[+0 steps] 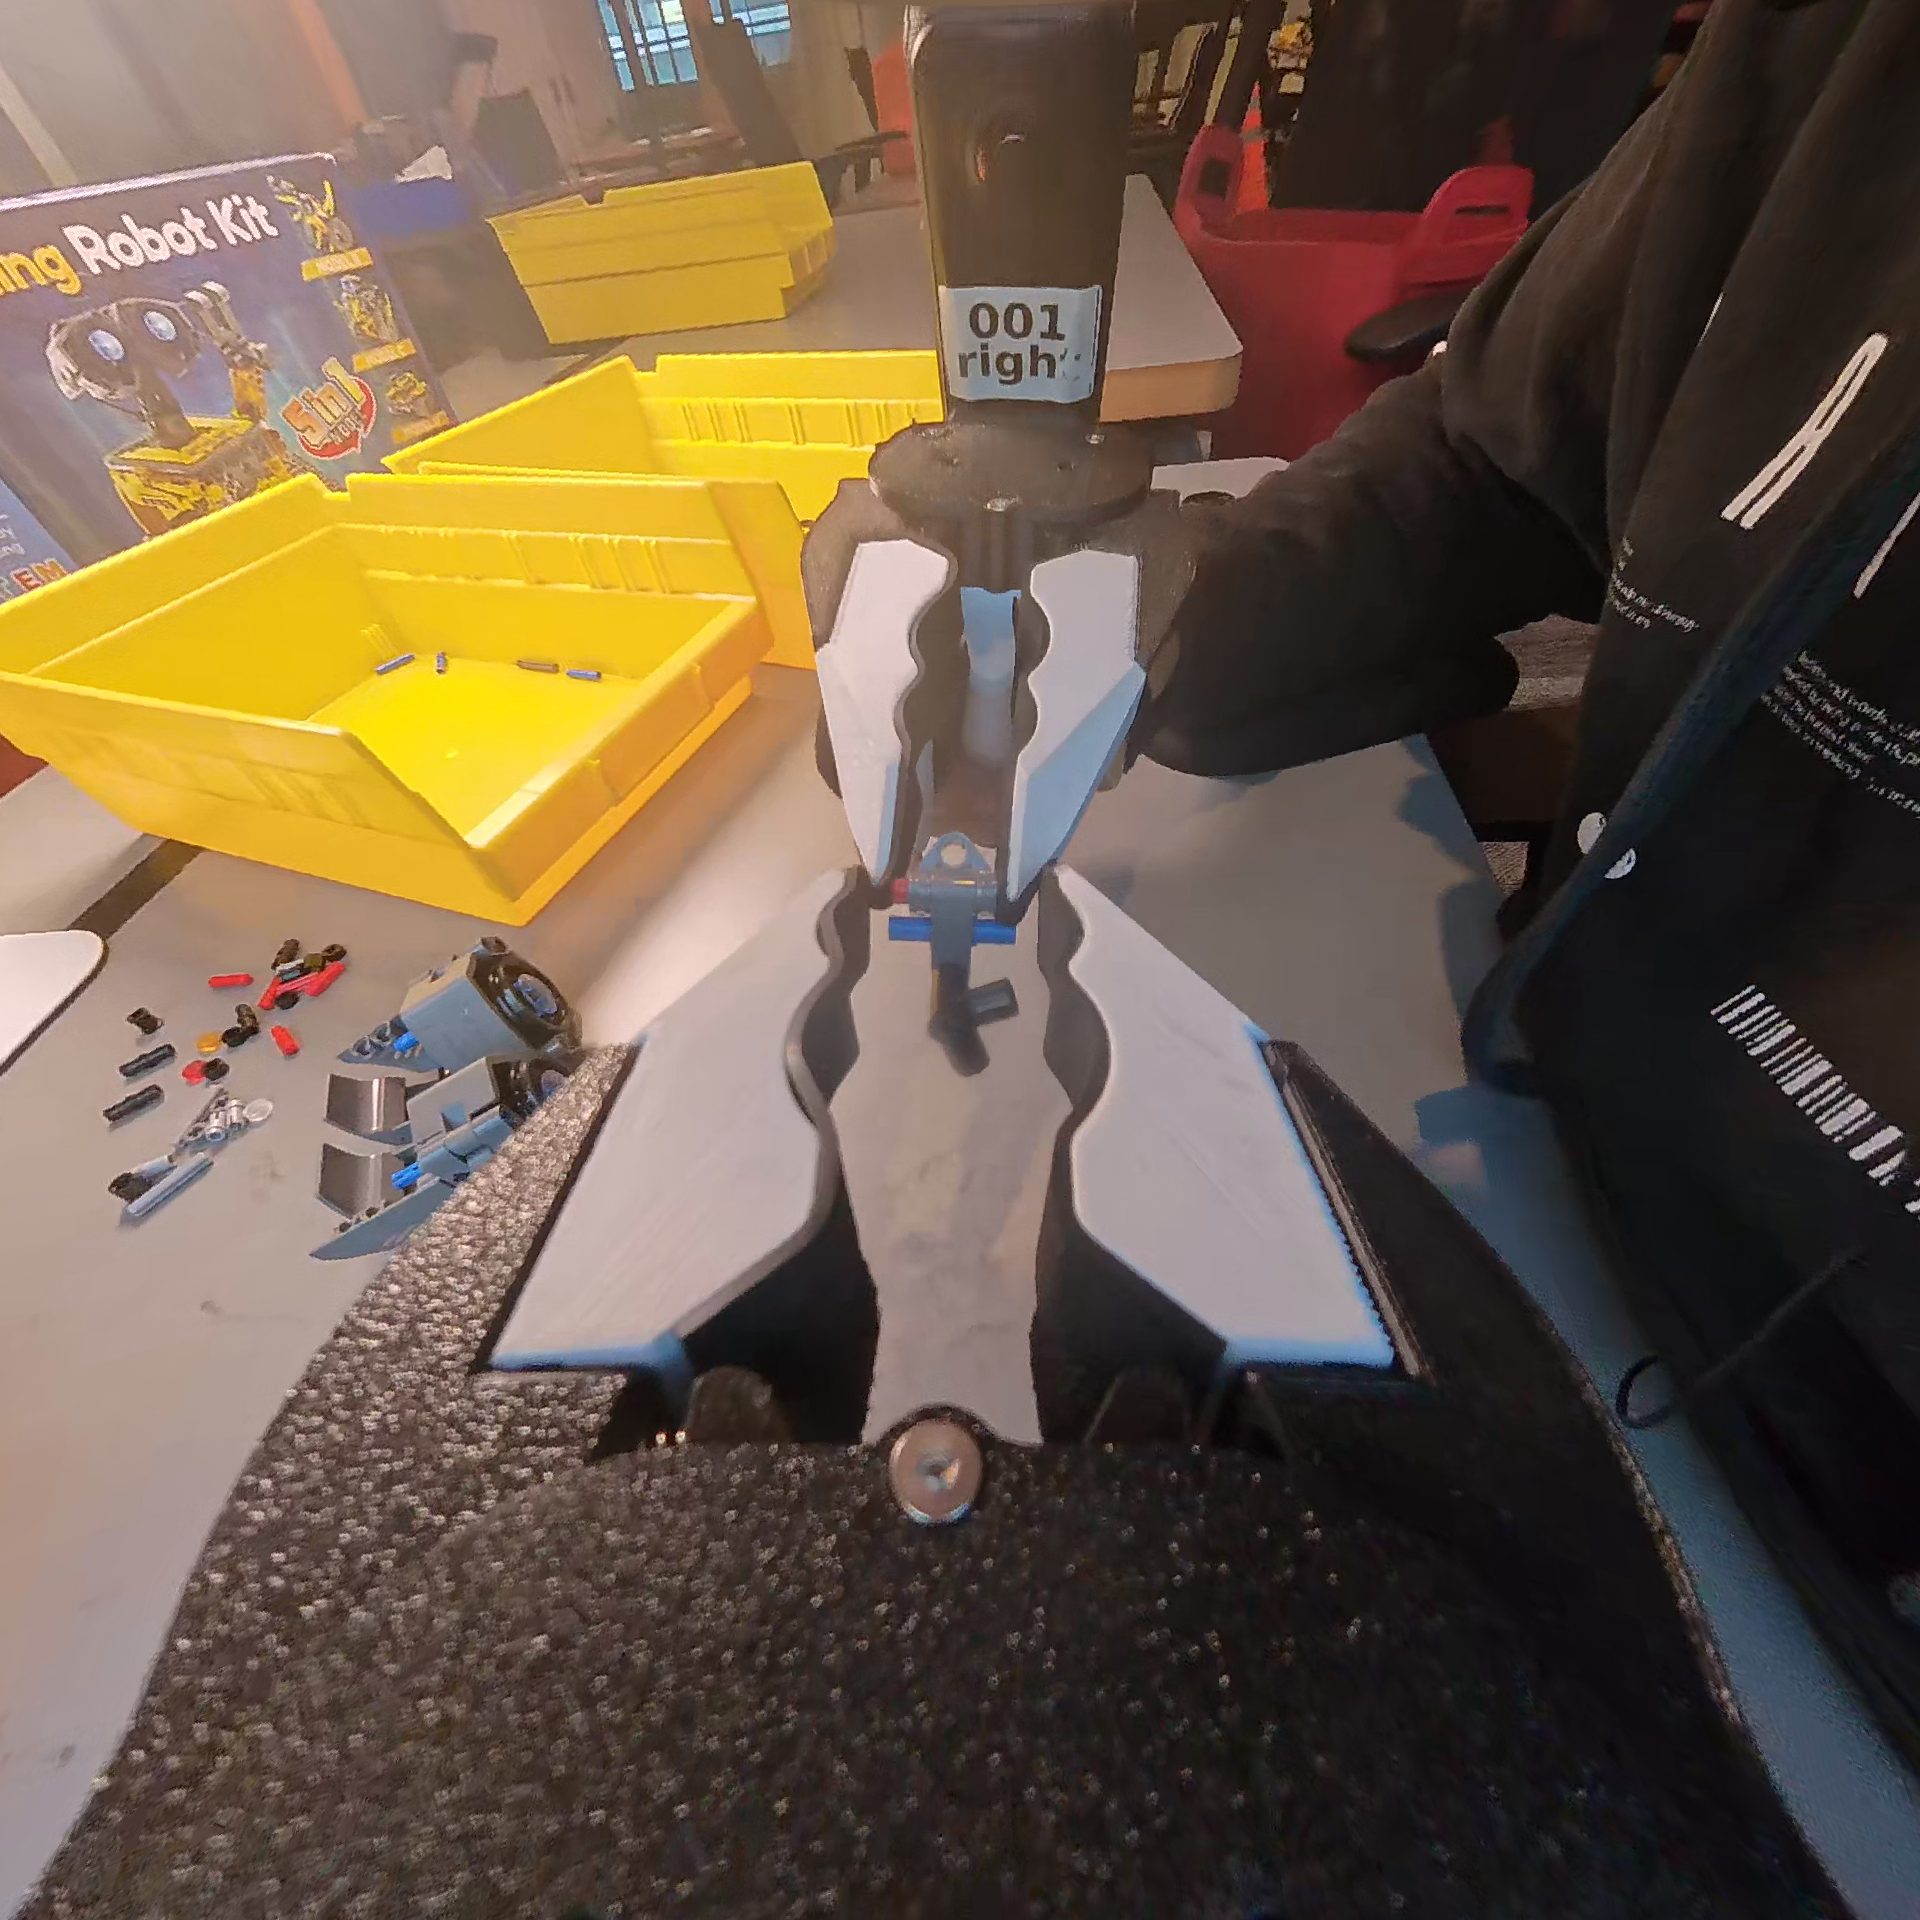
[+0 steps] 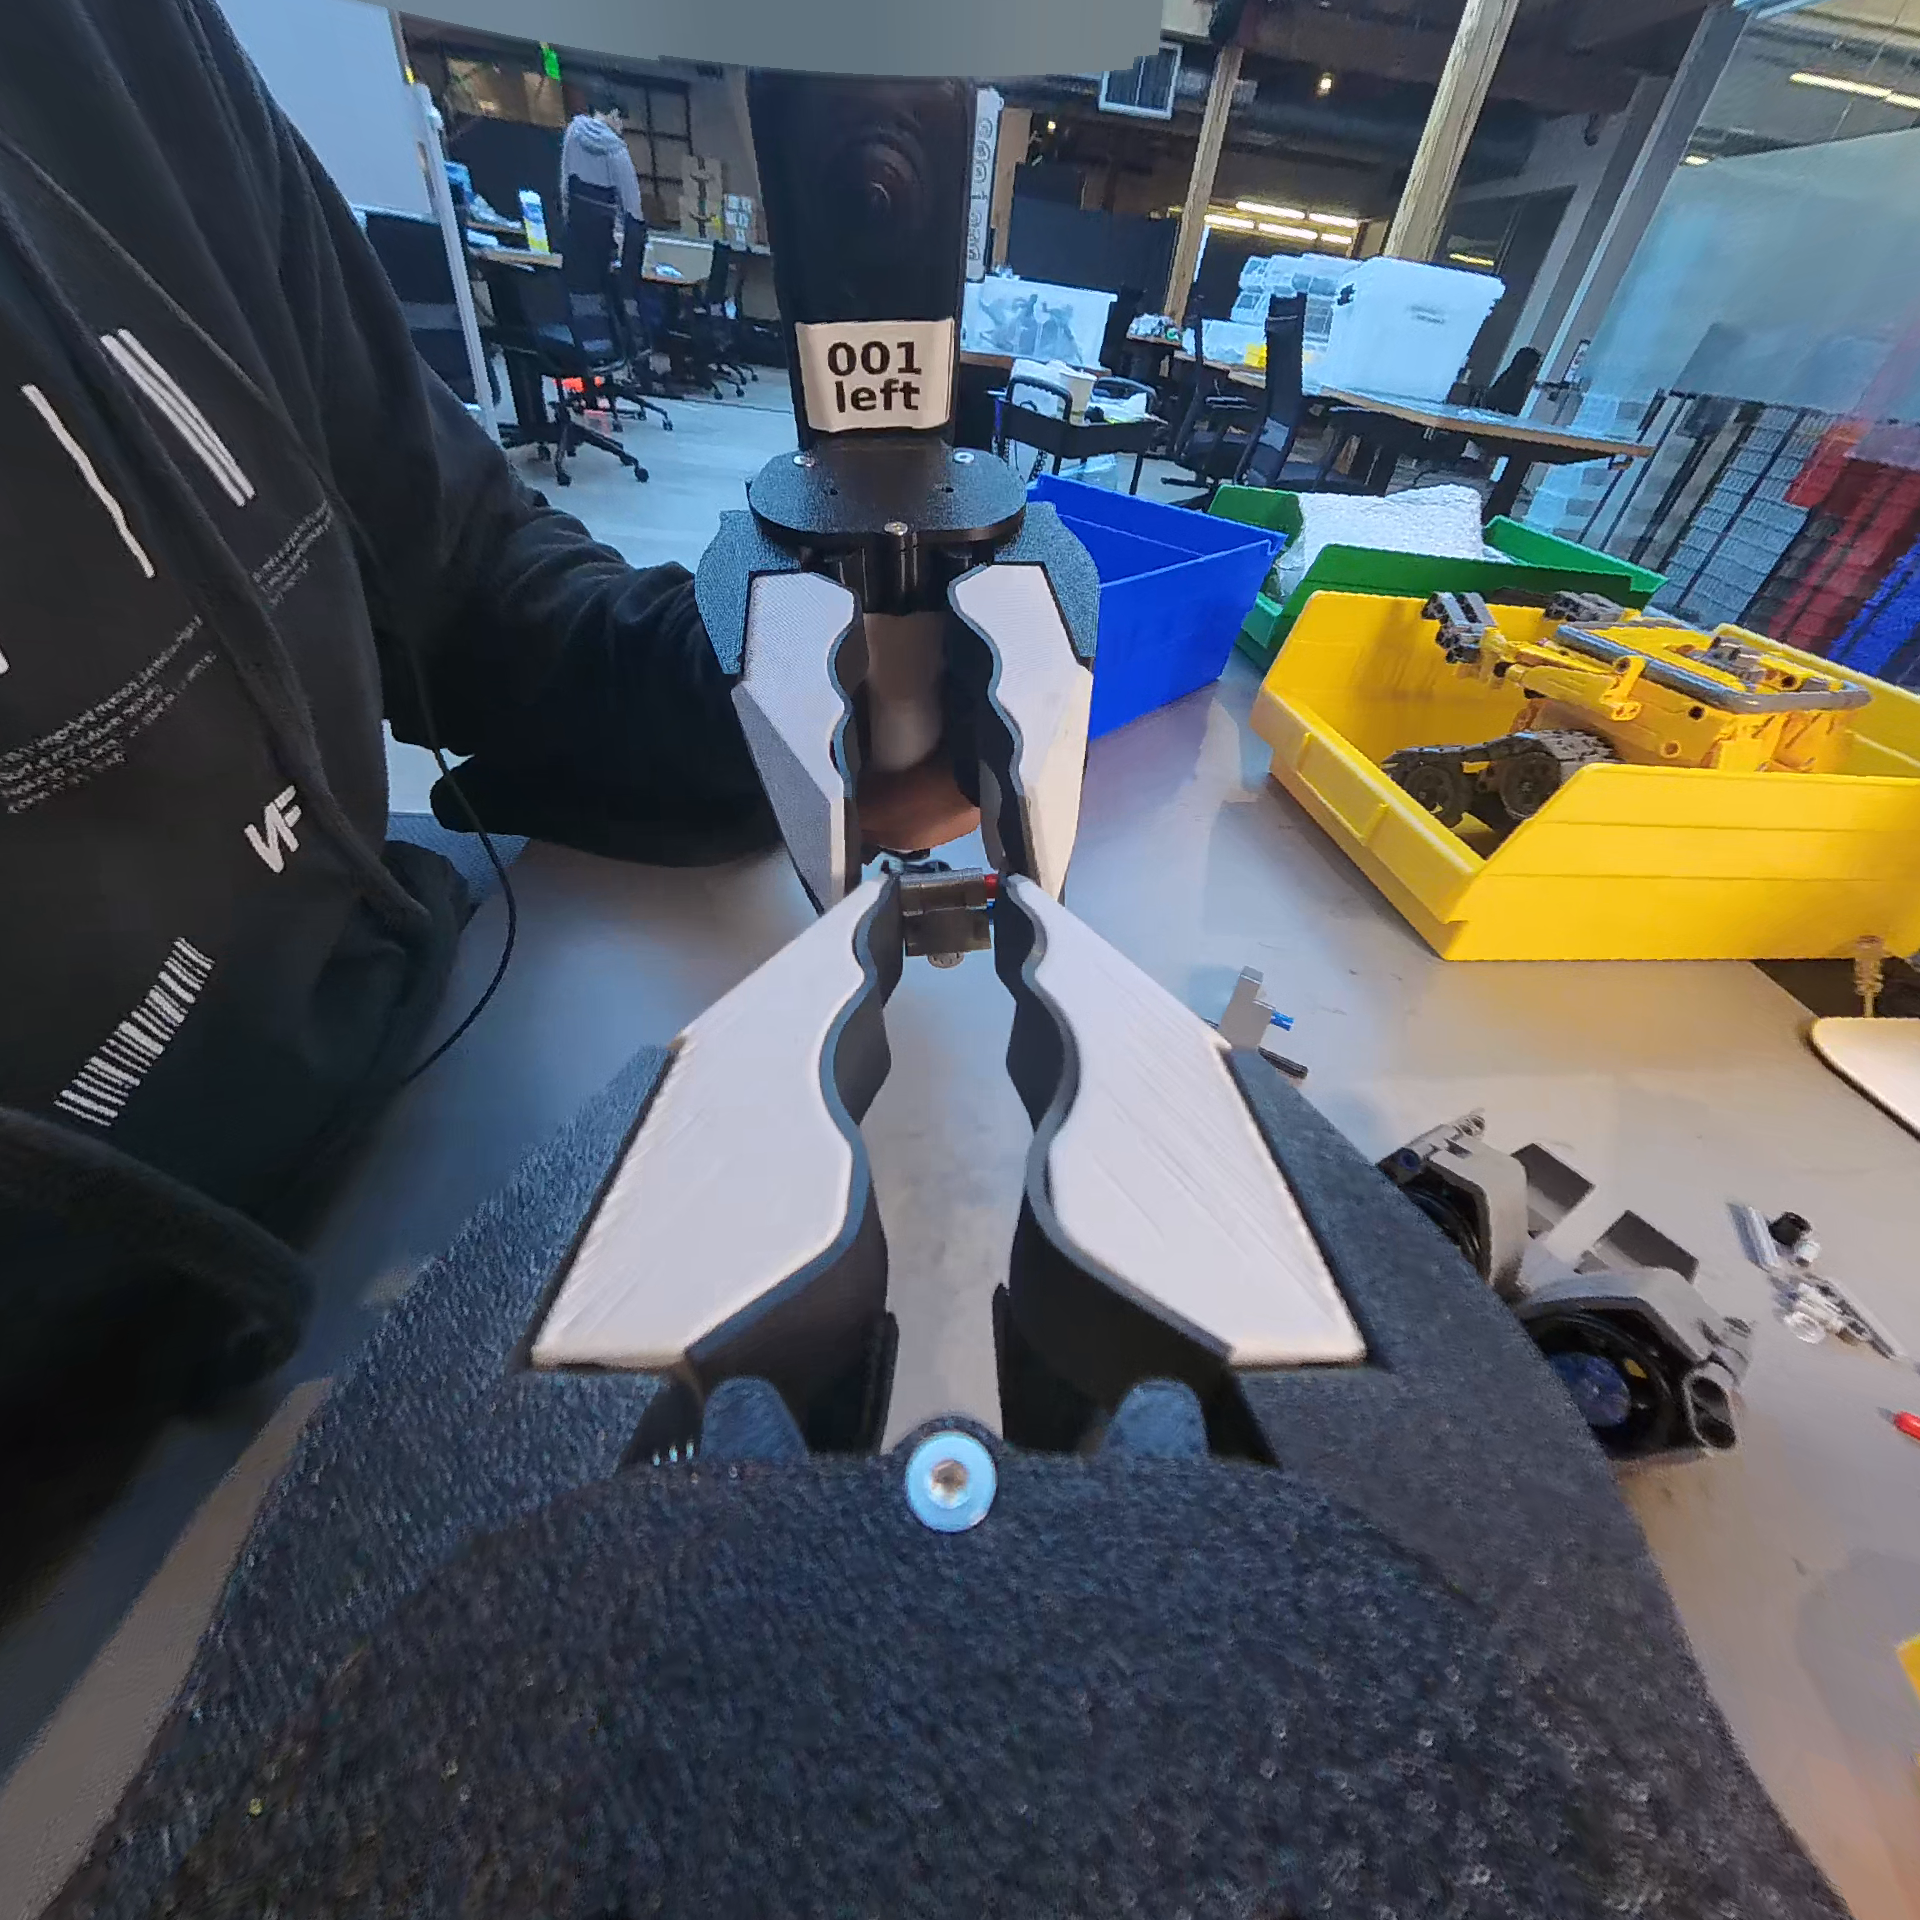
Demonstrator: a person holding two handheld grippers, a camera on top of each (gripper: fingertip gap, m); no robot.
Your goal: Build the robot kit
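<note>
Small grey brick assembly (image 1: pixel 951 925) with blue cross-pin, held above worktop (image 1: pixel 312 1351); lower end blurred. Right gripper (image 2: pixel 943 904) fingers clamped on its grey block. Left gripper (image 1: pixel 948 894) fingers flank it; contact cannot be told.

Left gripper (image 1: pixel 954 894) faced right gripper (image 2: pixel 948 902), tip to tip.
Right pinched narrow; left (jaws wider) straddled its fingertips.

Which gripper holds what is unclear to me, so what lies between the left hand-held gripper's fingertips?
A small grey-and-blue brick assembly, pinched by the right hand-held gripper, hangs between the left hand-held gripper's open fingers; the left wrist view shows it.
</note>
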